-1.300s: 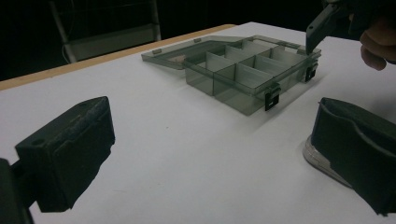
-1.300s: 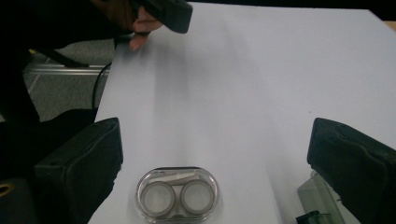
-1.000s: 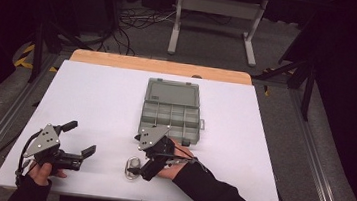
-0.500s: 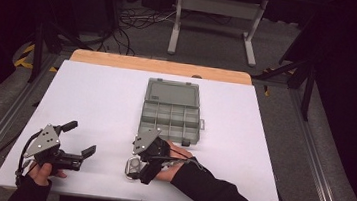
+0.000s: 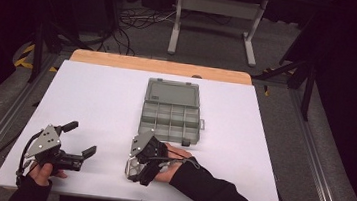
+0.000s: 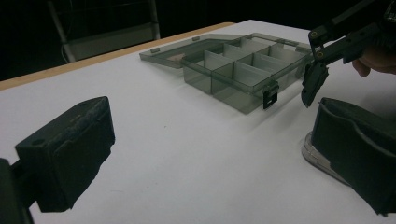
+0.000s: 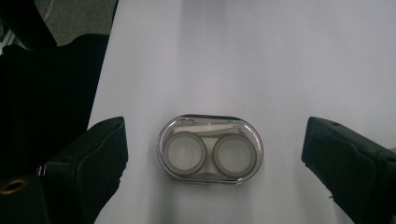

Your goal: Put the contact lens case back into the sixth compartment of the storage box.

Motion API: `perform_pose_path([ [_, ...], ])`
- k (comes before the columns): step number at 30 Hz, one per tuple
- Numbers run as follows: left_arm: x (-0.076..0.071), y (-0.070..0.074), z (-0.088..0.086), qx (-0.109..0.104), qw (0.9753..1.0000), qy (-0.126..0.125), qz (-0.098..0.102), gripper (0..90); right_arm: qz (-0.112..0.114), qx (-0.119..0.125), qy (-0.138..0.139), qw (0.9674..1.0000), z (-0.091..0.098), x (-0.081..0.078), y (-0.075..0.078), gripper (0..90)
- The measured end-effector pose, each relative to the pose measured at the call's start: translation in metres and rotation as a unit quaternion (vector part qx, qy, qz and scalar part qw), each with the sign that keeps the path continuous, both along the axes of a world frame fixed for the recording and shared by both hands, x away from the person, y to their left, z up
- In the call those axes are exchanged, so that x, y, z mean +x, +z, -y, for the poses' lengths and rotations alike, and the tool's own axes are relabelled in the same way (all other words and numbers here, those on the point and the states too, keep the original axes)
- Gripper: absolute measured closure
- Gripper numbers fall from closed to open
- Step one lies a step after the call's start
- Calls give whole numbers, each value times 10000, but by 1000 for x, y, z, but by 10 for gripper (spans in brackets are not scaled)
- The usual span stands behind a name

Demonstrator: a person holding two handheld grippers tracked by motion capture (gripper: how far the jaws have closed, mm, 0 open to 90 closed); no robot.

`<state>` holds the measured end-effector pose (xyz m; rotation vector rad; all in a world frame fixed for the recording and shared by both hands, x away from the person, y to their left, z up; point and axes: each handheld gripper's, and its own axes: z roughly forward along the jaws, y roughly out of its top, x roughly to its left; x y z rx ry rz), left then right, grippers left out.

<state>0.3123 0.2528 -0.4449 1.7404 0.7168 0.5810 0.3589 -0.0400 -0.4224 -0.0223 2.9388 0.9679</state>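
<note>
A clear oval contact lens case [image 7: 210,148] with two round wells lies flat on the white table [image 5: 96,102]. My right gripper [image 7: 217,140] points down over it, one black jaw on each side of the case. The jaws have just been closing, but both pads stand clear of the case. From above, the right gripper [image 5: 138,162] covers most of the case [image 5: 130,170]. My left gripper [image 5: 81,138] rests open near the table's front left, with nothing between its jaws. In the left gripper view, the case [image 6: 314,155] peeks out behind a jaw.
An open grey compartment box [image 5: 171,111], its lid laid back, sits mid-table beyond the right hand; its latch faces the grippers. The same box [image 6: 243,70] stands ahead in the left gripper view. A wooden table edge [image 5: 160,66] runs along the far side.
The right gripper has sunk and shifted slightly to the near left, so it now straddles the lens case. Its jaws have narrowed. The left gripper has not moved.
</note>
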Motion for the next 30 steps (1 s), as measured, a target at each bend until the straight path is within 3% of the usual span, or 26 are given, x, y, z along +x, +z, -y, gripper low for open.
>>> perform_pose_path([
  [8,0,-1,1,-15,10000,-27,9,4,-124,-336,-89,9993,-3,2,-4,105],
  [30,0,-1,1,-17,10000,16,25,4,-209,-732,-89,9971,-14,2,-16,167],
])
